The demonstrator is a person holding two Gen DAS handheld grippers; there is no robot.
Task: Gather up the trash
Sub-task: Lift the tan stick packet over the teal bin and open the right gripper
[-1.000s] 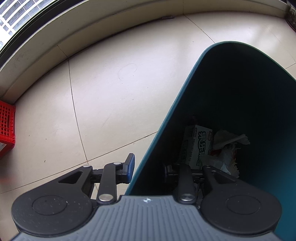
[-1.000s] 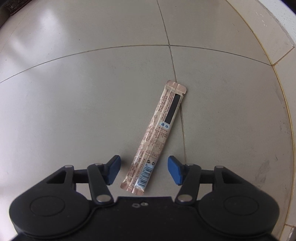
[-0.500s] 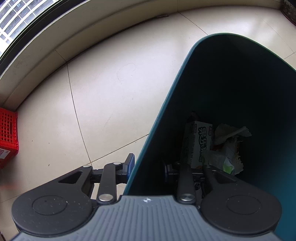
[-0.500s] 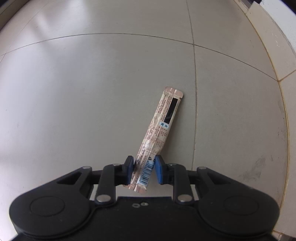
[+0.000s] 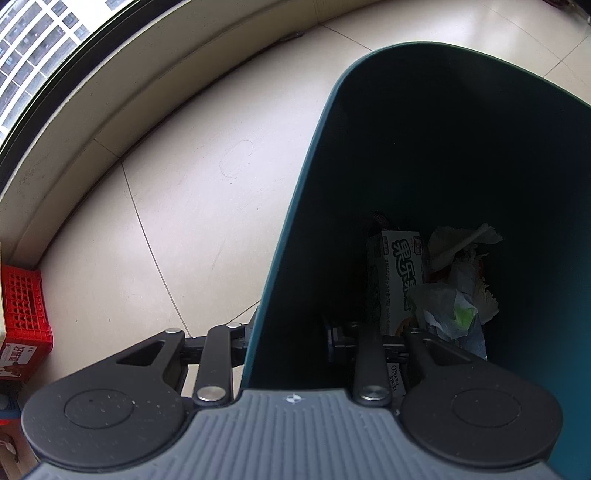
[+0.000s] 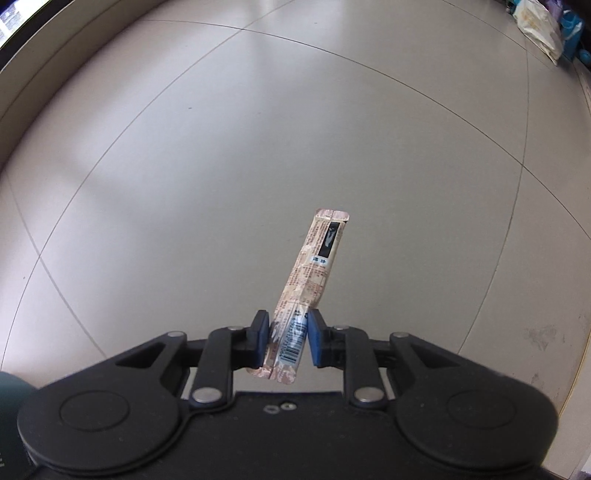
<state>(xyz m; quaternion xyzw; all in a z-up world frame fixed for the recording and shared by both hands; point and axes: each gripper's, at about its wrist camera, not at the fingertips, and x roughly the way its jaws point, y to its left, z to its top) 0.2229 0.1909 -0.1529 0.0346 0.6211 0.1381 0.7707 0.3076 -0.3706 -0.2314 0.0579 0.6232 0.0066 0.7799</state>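
Note:
A long tan snack packet (image 6: 314,269) hangs in the air above the tiled floor, gripped at its barcode end. My right gripper (image 6: 286,339) is shut on it, blue pads pressing both sides. In the left wrist view, my left gripper (image 5: 290,338) is shut on the wall of a dark teal bin (image 5: 424,129), one finger outside and one inside. At the bottom of the bin lie a white printed carton (image 5: 397,280) and crumpled paper and wrappers (image 5: 461,266). A sliver of the bin (image 6: 11,391) shows at the lower left of the right wrist view.
A red plastic crate (image 5: 24,306) stands at the left by the raised window ledge (image 5: 129,81). Bags (image 6: 539,29) lie on the floor at the far right. Beige floor tiles stretch between the ledge and the bin.
My right gripper closed on the packet's near end, lifted it off the floor and swung sideways with it. The left gripper kept its hold on the bin and rolled slightly.

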